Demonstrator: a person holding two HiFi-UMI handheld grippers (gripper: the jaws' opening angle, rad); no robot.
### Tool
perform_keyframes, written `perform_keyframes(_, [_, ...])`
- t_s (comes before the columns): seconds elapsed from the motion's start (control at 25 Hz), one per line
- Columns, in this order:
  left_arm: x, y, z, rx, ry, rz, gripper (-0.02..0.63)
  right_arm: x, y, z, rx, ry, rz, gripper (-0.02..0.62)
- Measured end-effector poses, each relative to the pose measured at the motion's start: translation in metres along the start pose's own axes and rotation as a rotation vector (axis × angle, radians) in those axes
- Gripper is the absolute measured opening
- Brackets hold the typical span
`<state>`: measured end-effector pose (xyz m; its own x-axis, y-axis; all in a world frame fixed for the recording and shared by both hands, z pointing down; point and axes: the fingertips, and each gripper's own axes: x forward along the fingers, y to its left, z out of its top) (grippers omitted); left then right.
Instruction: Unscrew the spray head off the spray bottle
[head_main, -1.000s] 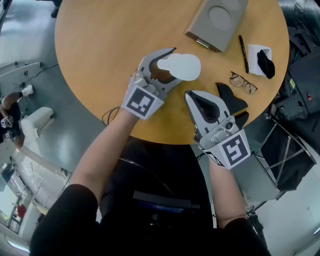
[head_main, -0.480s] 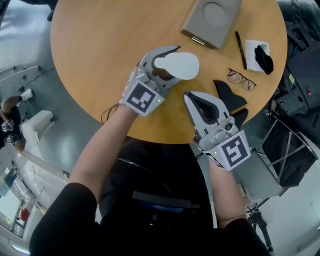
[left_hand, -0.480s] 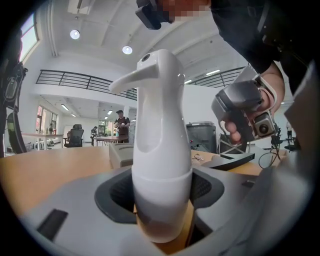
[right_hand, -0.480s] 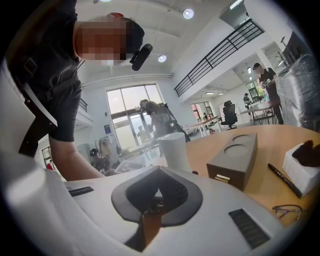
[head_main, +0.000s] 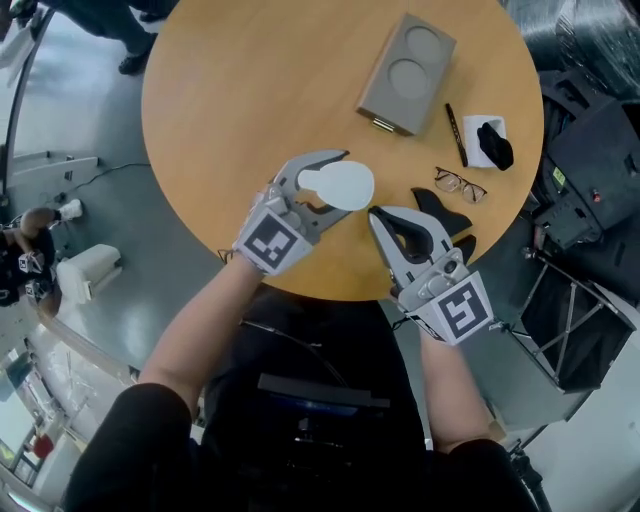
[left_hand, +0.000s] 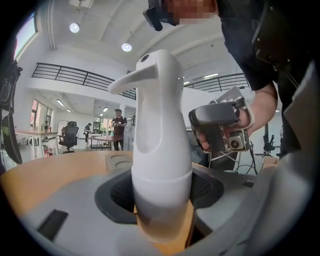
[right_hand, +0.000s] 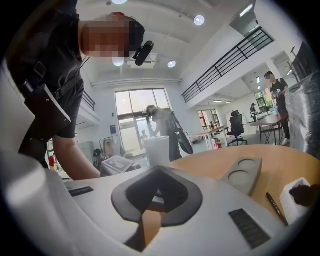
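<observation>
A white spray bottle stands upright on the round wooden table, spray head on top with the nozzle to the left. My left gripper reaches in from the near left. It is shut on the bottle's lower body, with a dark pad against each side. My right gripper is shut and empty, just right of the bottle near the table's front edge. Past its jaws in the right gripper view a white upright shape shows, seemingly the bottle.
A grey block with two round recesses lies at the far side. To the right are a black pen, glasses and a white cloth with a black item on it. A black object lies beside the right gripper.
The head camera has shifted, so everything sits lower and smaller in view. The left gripper stays around the bottle and the right gripper stays beside it.
</observation>
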<state>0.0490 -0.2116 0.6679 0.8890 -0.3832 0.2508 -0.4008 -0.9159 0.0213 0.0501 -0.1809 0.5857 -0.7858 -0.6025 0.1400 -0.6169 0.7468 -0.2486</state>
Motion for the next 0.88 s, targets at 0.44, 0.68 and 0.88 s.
perform_keyframes(0.44, [-0.056,-0.017,0.127,-0.040,-0.020,-0.004,0.301,-0.012,0.066,0.108,-0.063,0.002,0.121,0.071])
perform_keyframes(0.68, [-0.076,-0.029,0.173,-0.065,-0.018,-0.020,0.300,-0.014,0.086,0.159,-0.067,-0.013,0.151,0.206])
perform_keyframes(0.88, [-0.086,-0.048,0.201,-0.053,-0.007,-0.047,0.301,-0.008,0.106,0.193,-0.073,-0.029,0.196,0.278])
